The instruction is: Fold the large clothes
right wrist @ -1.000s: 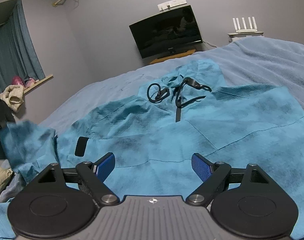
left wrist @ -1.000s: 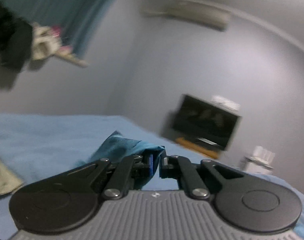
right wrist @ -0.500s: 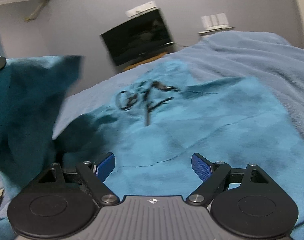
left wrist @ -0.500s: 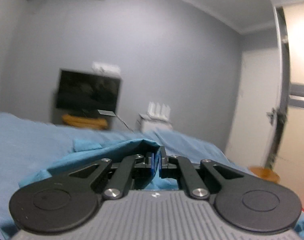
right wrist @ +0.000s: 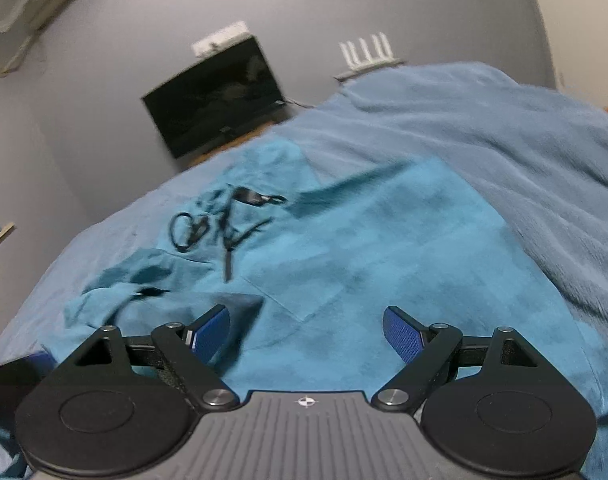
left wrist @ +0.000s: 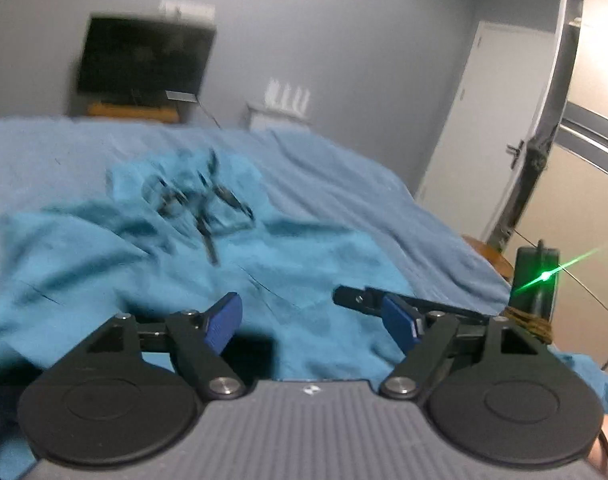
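Left gripper (left wrist: 312, 320) has just sprung open, nothing between its pads; right gripper (right wrist: 306, 334) gapes empty too. Teal hooded garment (right wrist: 384, 240) sprawls on the bed (right wrist: 524, 140) directly ahead, lengthwise toward the television (right wrist: 216, 96).

I see the garment (right wrist: 384, 248) spread on the bed (right wrist: 524, 152), filling the lower middle of the right view, its cords (right wrist: 224, 220) lying on it toward centre left. The TV (right wrist: 216, 96) sits at the wall behind the bed, upper left of centre; the router (right wrist: 368, 54) is to its right. In the left view the door (left wrist: 464, 120) stands at the right edge, beyond the bed's right side, and my right gripper (left wrist: 384, 304) pokes in from lower right above the garment
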Motion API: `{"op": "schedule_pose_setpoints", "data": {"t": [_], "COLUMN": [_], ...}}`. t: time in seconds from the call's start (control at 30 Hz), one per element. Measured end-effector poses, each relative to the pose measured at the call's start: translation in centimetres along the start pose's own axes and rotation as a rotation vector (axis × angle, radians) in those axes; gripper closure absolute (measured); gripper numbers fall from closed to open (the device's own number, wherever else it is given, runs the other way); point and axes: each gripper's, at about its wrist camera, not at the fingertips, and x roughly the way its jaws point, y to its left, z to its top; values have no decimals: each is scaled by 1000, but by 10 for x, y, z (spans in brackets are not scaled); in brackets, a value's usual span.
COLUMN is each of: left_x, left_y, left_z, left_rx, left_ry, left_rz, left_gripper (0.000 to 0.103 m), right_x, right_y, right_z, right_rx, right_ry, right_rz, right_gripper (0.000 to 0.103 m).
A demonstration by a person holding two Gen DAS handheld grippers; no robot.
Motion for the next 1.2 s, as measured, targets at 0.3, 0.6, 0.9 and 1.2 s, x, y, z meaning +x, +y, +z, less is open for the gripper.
{"op": "schedule_pose_setpoints", "data": {"t": [0.3,0.6,0.9,1.2], "left_x": [-55,-29,-32,-49], "left_y": [92,140,125,104], "left_z": [5,-27,-30,-28], "left_rx": [-138,-207,-187,-153], "left_ry": [-11,92,94,4], "left_rz": [428,469,436,406], "left_gripper": [27,27,27,27], "right_x": [-6,-25,-11,-27], "right_y": [54,110,132,94], "right_z": [-9,-32,-70,-31], "right_rx": [-258,-572,-863,-569], "right_ry": [18,-16,50,-70], "right_rz": [233,336,184,87], "right_gripper": [16,15,59,96]}}
